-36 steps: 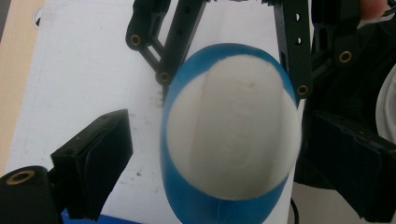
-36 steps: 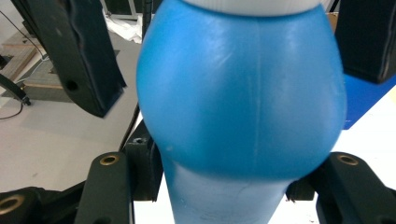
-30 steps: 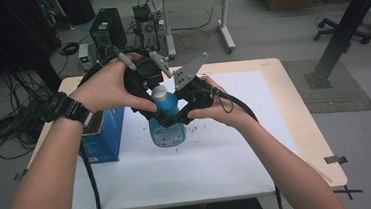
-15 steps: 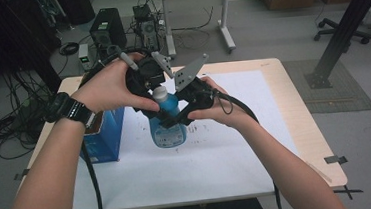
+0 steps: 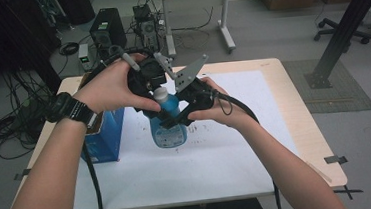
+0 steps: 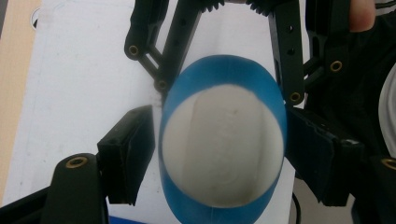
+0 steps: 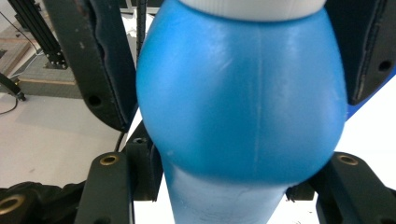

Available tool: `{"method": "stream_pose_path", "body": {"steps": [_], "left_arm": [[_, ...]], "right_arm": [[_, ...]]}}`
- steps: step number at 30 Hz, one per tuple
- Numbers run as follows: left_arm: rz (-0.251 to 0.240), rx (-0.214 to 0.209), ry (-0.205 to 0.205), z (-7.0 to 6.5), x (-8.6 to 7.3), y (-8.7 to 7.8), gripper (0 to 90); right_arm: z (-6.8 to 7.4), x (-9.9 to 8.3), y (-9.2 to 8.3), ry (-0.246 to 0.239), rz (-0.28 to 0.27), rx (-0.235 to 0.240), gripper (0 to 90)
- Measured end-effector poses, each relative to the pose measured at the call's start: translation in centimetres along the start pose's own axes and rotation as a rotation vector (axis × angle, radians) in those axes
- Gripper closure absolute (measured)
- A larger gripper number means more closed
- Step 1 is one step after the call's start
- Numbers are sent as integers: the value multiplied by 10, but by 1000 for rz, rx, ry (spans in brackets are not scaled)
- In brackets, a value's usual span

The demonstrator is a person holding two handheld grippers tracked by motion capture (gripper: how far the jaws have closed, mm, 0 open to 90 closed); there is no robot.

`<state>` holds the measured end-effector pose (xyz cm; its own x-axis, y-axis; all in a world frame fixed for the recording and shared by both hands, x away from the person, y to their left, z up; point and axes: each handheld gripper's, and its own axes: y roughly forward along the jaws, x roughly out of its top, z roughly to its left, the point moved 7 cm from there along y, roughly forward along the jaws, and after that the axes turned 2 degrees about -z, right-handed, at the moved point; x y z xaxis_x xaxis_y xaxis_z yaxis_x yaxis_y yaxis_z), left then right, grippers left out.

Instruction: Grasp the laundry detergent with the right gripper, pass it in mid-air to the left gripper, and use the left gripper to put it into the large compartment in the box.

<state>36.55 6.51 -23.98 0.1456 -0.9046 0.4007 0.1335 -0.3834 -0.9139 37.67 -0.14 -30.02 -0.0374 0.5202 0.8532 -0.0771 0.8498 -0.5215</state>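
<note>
1. Blue bottle (image 5: 169, 123): standing upright near the middle of the white-covered surface (image 5: 237, 155), between the two hands; translucent lower body, rounder blue shoulder, white cap (image 5: 160, 93) on top.
2. Right tool (image 5: 179, 116): gripping the bottle's body from the right, jaws closed against its sides below the shoulder, as the right gripper view is showing (image 7: 243, 107). It is serving as the anchor.
3. Left tool (image 5: 148, 90): reaching over the bottle from above and left. Its jaws have just been closing on the white cap (image 6: 223, 144), which is sitting between them; in the left gripper view the pads (image 6: 128, 154) appear to be touching or just short of the cap's sides, and full contact cannot be confirmed.
4. Step in hand, as judged: seating the left tool on the cap in order to twist it off.
5. Handling notes: centring the cap between both pads before tightening; keeping the tool's axis in line with the bottle's neck; holding the right tool firm so the body is not turning with the cap.
6. Blue cardboard box (image 5: 103, 138): standing at the surface's left edge, beside the left wrist, apart from the bottle.
</note>
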Motion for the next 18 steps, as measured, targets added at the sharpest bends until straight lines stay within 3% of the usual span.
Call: {"method": "stream_pose_path", "body": {"steps": [18], "left_arm": [[21,15,16,0,2,2,354]], "right_arm": [[-1,-2,-1,5,0,-1,429]]}}
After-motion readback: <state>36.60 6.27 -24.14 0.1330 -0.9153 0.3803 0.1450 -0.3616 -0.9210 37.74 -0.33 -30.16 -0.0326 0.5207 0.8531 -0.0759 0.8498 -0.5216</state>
